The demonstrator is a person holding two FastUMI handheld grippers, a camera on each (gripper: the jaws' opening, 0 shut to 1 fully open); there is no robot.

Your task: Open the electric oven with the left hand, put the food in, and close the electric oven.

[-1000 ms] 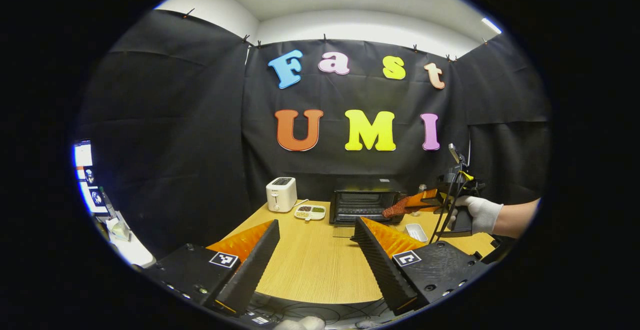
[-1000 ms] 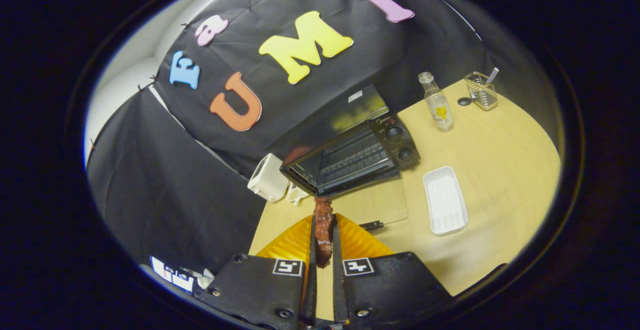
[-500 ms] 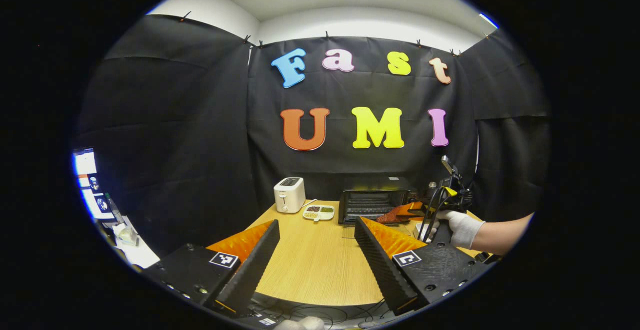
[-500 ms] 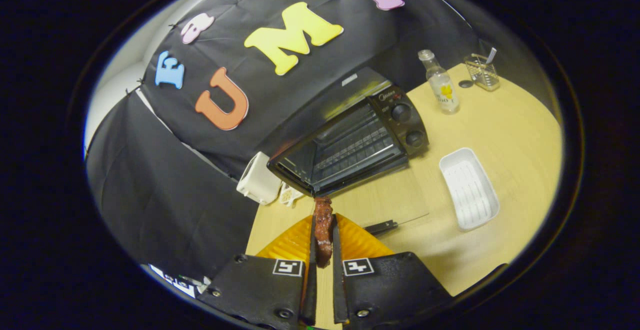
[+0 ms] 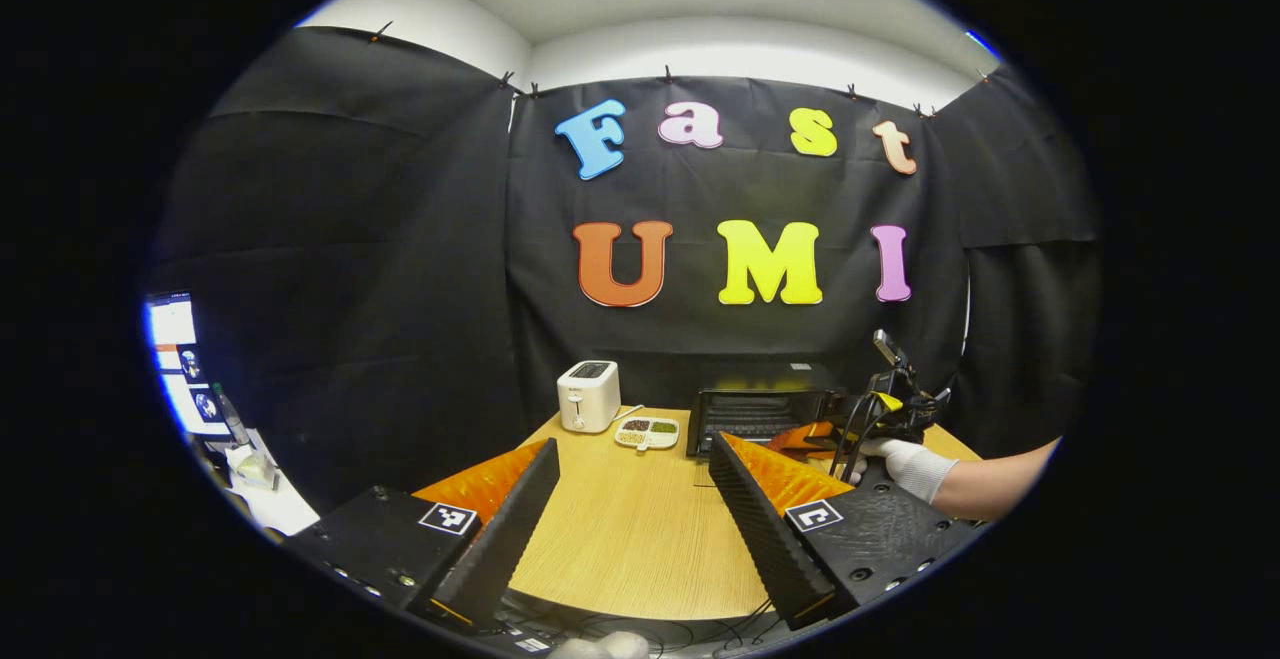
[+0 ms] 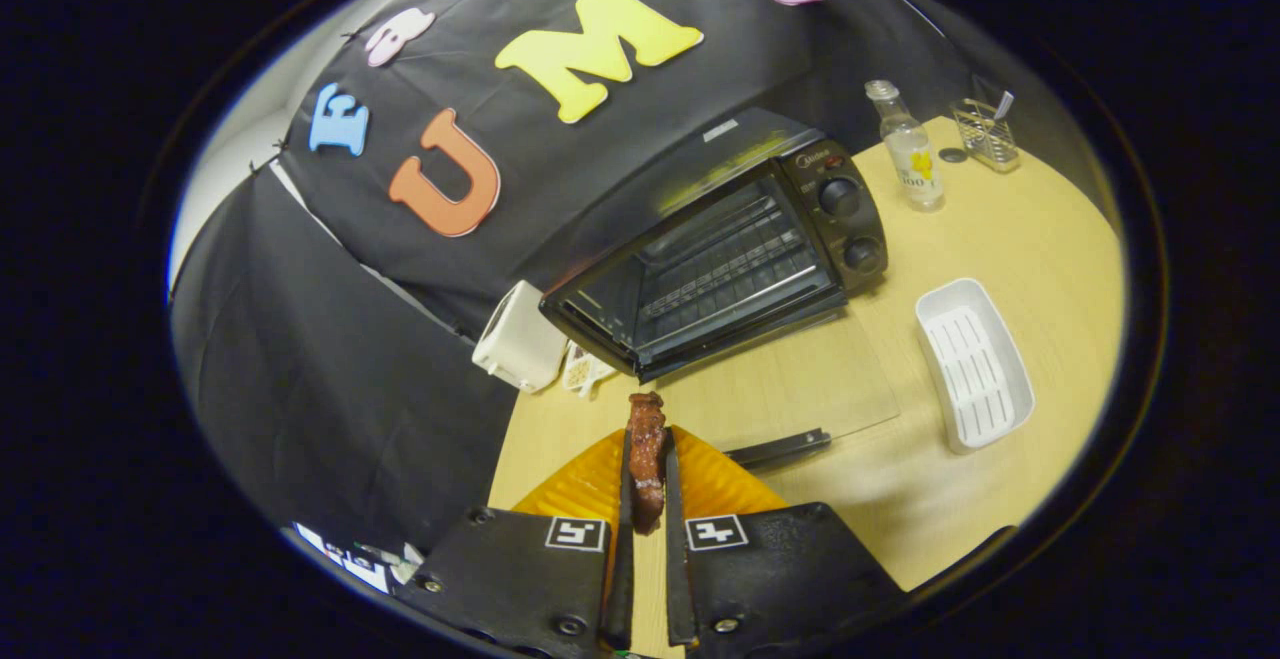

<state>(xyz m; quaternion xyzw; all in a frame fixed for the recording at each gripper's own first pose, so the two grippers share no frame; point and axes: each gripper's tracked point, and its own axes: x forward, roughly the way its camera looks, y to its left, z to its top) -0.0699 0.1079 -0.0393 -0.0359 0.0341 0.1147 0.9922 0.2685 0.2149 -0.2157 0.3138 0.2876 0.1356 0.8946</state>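
Note:
The black electric oven [image 6: 720, 274] stands open at the back of the wooden table, its glass door [image 6: 800, 389] lying flat with the handle [image 6: 775, 449] toward me. My right gripper [image 6: 646, 439] is shut on a reddish-brown strip of food [image 6: 646, 417], which points at the oven's left front, a short way before the door. In the left gripper view the oven [image 5: 760, 404] sits far off, and a gloved hand [image 5: 905, 464] holds the right gripper [image 5: 815, 436] in front of it. My left gripper [image 5: 632, 442] hangs open over the near table, holding nothing.
A white toaster [image 6: 518, 349] and a divided snack dish [image 6: 585, 371] sit left of the oven. Right of it lie a white ribbed tray [image 6: 975, 364], a glass bottle [image 6: 908, 147] and a wire holder [image 6: 985, 134]. A monitor [image 5: 175, 349] glows at far left.
The right gripper has carried the food lower and closer to the open oven, which looms larger in its view. The left gripper stays open and has shifted only slightly.

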